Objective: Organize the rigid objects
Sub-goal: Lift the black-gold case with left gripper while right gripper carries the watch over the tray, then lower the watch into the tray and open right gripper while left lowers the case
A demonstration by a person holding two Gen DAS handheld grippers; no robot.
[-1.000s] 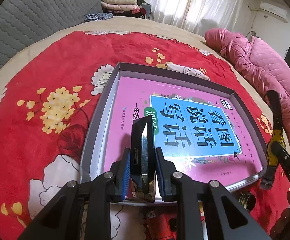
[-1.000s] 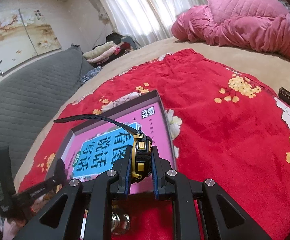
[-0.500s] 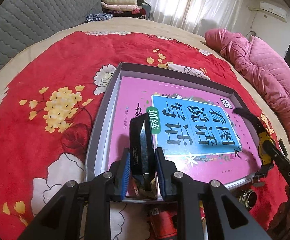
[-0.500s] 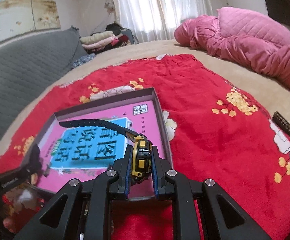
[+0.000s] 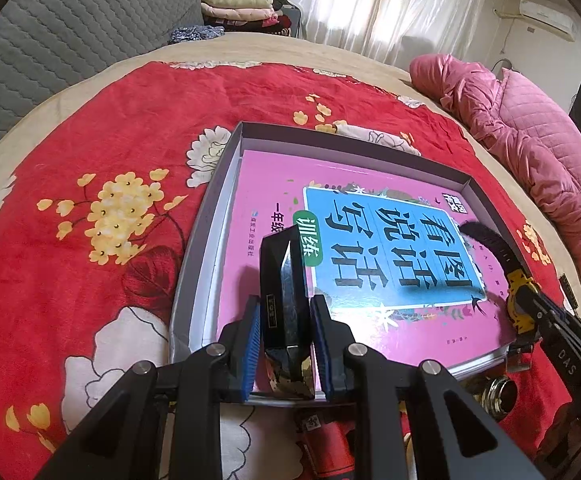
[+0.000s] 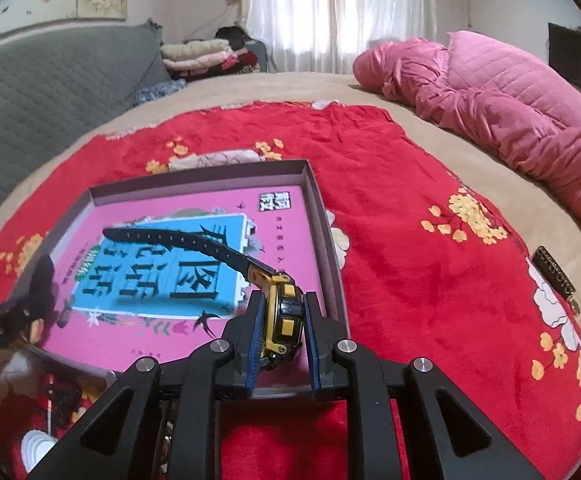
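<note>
A black and yellow wristwatch (image 6: pixel 284 322) sits clamped between the jaws of the right gripper (image 6: pixel 282 332), its black strap (image 6: pixel 182 240) reaching forward past the jaw tips over the pink book (image 6: pixel 178 272). The left gripper (image 5: pixel 284 344) has its jaws closed on a dark, glossy rectangular object (image 5: pixel 284 300), held on edge so that it sticks out ahead of the jaw tips; what it is cannot be told. Under both pairs of jaws lies the pink book (image 5: pixel 370 264) with a blue title panel, resting inside a shallow grey box (image 5: pixel 206 240). The box sits on a red flowered blanket (image 5: pixel 90 200) spread over the bed. Far beyond the jaws, a pink quilt (image 6: pixel 510 112) lies bunched on the bed.
</note>
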